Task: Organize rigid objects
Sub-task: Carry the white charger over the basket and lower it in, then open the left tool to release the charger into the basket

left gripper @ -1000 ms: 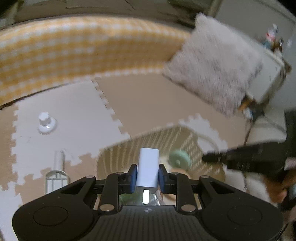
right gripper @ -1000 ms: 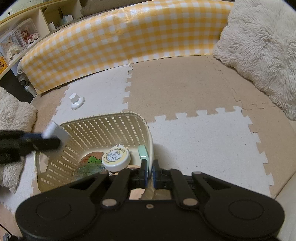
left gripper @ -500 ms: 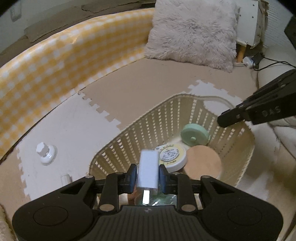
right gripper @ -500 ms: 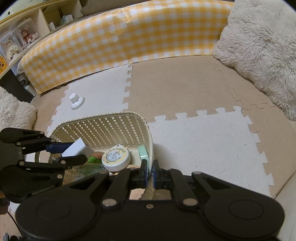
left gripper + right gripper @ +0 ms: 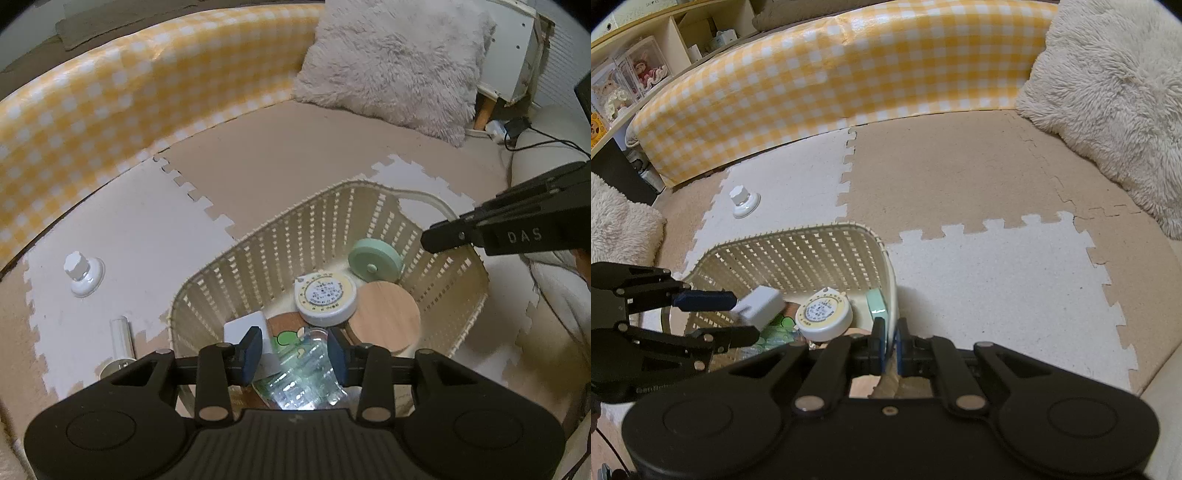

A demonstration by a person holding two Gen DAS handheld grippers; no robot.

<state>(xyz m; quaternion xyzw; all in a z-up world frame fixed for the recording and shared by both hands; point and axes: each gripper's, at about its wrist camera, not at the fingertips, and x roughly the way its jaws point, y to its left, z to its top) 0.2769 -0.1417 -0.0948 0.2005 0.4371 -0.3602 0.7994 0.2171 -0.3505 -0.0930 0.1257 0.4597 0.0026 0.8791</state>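
A cream slatted basket [image 5: 447,236] [image 5: 798,247] sits on the foam mat. My left gripper [image 5: 293,354] is open over its near side. The white charger block [image 5: 245,328] [image 5: 759,304] has left the jaws and drops beside the left finger. Inside the basket lie a round yellow-white tape measure [image 5: 327,297] [image 5: 823,314], a mint round case [image 5: 373,254], a wooden disc [image 5: 386,317] and a crumpled plastic bottle [image 5: 303,373]. My right gripper [image 5: 888,345] is shut on the basket's rim and holds it.
A white knob on a round base [image 5: 83,273] [image 5: 744,199] and a white tube-shaped piece [image 5: 120,339] lie on the mat left of the basket. A yellow checked bumper [image 5: 831,85] bounds the far side. Fluffy cushions [image 5: 391,62] [image 5: 1108,85] sit at the far right.
My left gripper moved over the basket, lowered and opened. The white charger block has come free of the jaws and falls into the basket. The right gripper has not moved.
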